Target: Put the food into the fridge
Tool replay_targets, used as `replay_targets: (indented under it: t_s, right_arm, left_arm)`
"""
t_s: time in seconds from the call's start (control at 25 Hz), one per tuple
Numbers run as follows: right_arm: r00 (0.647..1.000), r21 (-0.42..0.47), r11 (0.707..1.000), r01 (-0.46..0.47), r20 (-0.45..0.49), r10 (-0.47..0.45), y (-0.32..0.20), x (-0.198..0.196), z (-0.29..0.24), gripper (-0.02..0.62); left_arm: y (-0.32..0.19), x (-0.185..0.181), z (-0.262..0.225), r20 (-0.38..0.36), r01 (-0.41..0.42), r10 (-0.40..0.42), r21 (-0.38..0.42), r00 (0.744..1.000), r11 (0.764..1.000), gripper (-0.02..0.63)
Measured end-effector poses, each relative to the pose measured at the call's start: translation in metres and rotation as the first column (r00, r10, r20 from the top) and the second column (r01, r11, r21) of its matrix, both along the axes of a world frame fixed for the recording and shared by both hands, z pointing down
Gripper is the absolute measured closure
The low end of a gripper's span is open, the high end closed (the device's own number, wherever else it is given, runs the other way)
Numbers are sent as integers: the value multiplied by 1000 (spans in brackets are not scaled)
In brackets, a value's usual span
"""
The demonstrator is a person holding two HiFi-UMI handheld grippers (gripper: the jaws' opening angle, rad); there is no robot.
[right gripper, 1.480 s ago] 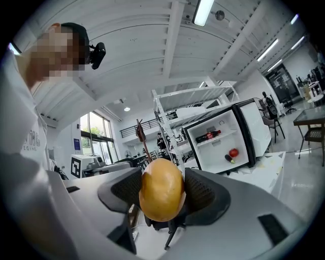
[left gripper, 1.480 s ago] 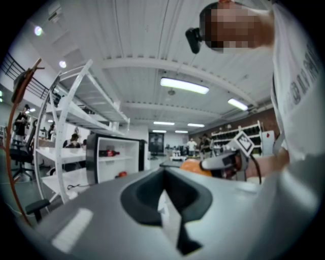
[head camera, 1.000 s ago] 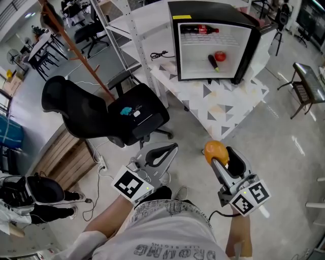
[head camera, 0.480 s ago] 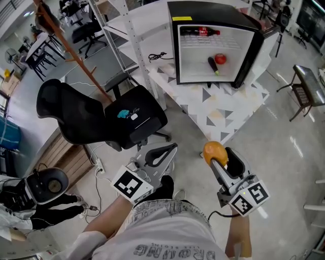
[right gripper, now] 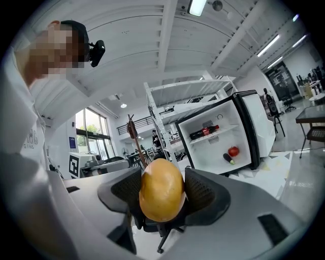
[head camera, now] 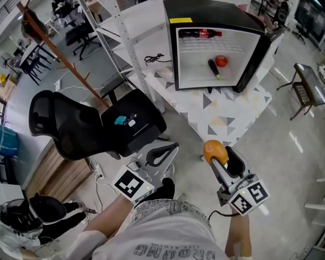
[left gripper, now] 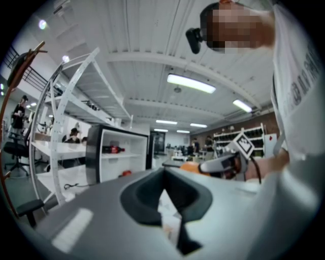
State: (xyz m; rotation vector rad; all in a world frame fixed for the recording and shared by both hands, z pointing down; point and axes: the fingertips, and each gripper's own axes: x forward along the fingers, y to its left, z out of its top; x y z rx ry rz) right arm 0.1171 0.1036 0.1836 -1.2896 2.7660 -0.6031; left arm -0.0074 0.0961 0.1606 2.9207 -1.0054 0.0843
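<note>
Head view: black open-doored mini fridge (head camera: 218, 15) is seen on the patterned tabletop (head camera: 223, 109), well ahead; the smooth orange-yellow oval fruit (head camera: 215, 150) is held low in the right tongs (head camera: 219, 154), judged bound for the fridge | Left gripper view: left tongs (left gripper: 163, 189) are closed on nothing, idle | Right gripper view: the fruit is clamped across its middle by both pads, judged a secure hold.

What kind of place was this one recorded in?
Probably an open-plan office or lab workspace: a black swivel office chair, a white metal shelving rack, and a small black fridge standing open on a low patterned table.
</note>
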Motion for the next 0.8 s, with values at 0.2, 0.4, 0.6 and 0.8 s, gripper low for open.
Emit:
replay_targets:
  t_s: [0.2, 0.4, 0.6, 0.8]
  right_arm:
    - [1000, -19, 1000, -16, -2, 16, -33, -10, 6, 328]
    - [999, -28, 999, -35, -6, 35, -62, -25, 9, 330]
    - [998, -40, 998, -53, -16, 53, -92, -36, 12, 329]
    - [997, -46, 996, -75, -26, 74, -120, -45, 12, 330]
  left_arm:
    - [-35, -11, 4, -6, -10, 10, -20, 1000, 1000, 600]
    - [-65, -24, 10, -8, -34, 34, -29, 999, 999, 600]
    - [-97, -34, 12, -19, -50, 49, -45, 999, 998, 600]
    - [-128, -45, 16, -10, -72, 71, -49, 997, 996, 600]
